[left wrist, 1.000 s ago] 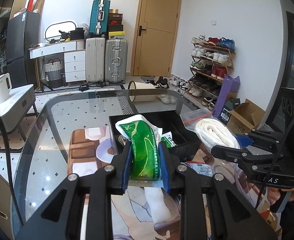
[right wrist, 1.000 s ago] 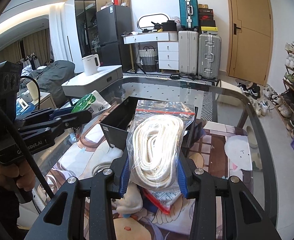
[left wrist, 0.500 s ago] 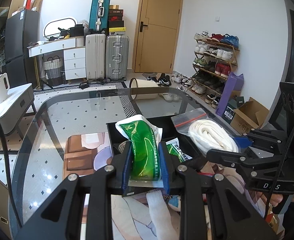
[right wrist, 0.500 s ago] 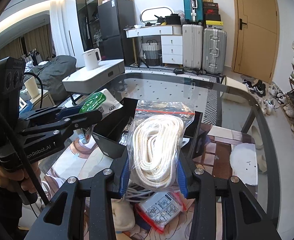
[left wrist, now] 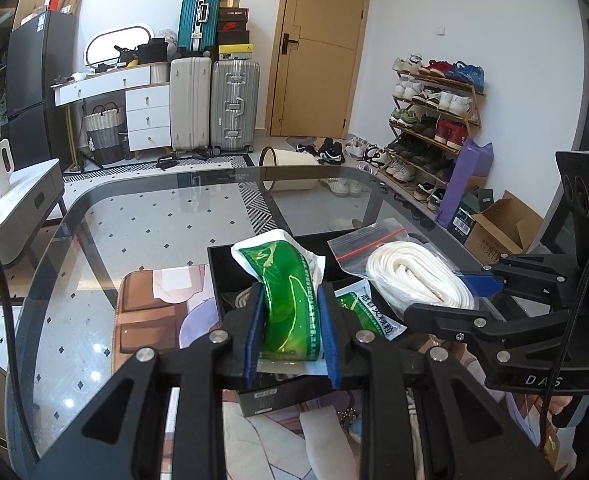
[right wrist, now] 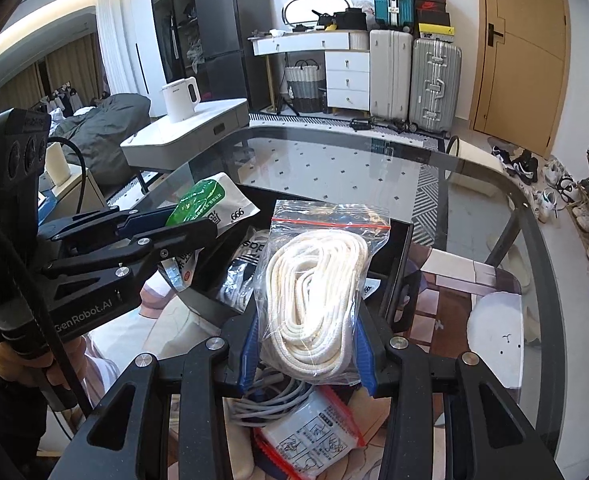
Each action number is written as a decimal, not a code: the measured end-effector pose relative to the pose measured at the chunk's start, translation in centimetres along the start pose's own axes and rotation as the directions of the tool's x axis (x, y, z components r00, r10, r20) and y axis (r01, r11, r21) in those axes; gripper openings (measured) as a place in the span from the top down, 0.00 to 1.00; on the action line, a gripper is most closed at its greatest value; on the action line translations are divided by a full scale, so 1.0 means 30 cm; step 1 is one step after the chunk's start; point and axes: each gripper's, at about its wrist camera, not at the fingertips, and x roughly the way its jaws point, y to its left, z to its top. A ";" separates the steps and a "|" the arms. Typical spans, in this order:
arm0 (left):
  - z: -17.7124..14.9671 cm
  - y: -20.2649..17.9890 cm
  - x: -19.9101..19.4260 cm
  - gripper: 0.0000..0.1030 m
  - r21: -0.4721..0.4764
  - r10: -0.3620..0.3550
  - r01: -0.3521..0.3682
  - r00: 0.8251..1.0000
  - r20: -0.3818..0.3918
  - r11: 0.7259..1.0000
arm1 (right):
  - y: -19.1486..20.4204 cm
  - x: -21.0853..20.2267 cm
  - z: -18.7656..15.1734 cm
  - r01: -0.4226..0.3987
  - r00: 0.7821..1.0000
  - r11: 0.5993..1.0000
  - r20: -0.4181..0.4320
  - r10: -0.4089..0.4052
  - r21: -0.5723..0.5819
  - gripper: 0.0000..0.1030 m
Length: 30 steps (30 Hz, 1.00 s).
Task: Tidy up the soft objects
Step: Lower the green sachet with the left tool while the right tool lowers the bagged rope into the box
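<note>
Both loads are up at once here. Your left gripper is clamped on the green-and-white pouch, its blue pads squeezing the middle so the pouch bows upward. Your right gripper is closed on the zip bag of white rope, the coil bulging between the pads. Both hang over the black bin on the glass worktop — the pouch over its near-left part, the rope bag over its right side.

The step in hand looks like the drop into the bin, so take them one at a time. The two grippers sit close together, and lowering both at once invites a knock. There is already a green packet and a black-and-white packet lying inside, so pick the bare floor of the bin rather than stacking on a slope.

Bring the pouch down low before you let go — it is floppy and will spring flat when freed. For the rope bag, mind the loose top flap with the red seal: it can catch on the bin's wall. Lower the heavy coil end first, let it rest, then part the pads and lift straight out.
</note>
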 end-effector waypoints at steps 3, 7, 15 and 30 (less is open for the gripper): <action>0.000 -0.003 0.017 0.77 0.005 0.003 -0.003 1.000 -0.007 1.000 | -0.005 0.020 0.009 -0.002 1.000 1.000 -0.013 0.002 -0.006 0.61; 0.003 -0.003 0.038 0.77 0.010 0.003 -0.002 1.000 -0.017 1.000 | -0.015 0.040 0.026 -0.008 1.000 1.000 -0.025 0.007 -0.015 0.61; 0.009 -0.020 0.079 0.77 0.023 0.005 -0.005 1.000 -0.031 1.000 | -0.030 0.072 0.049 -0.010 0.999 1.000 -0.050 0.009 -0.026 0.61; -0.005 -0.035 0.136 0.77 0.046 0.003 0.000 0.997 -0.075 0.999 | -0.036 0.150 0.048 0.000 0.995 0.999 -0.100 -0.004 -0.043 0.61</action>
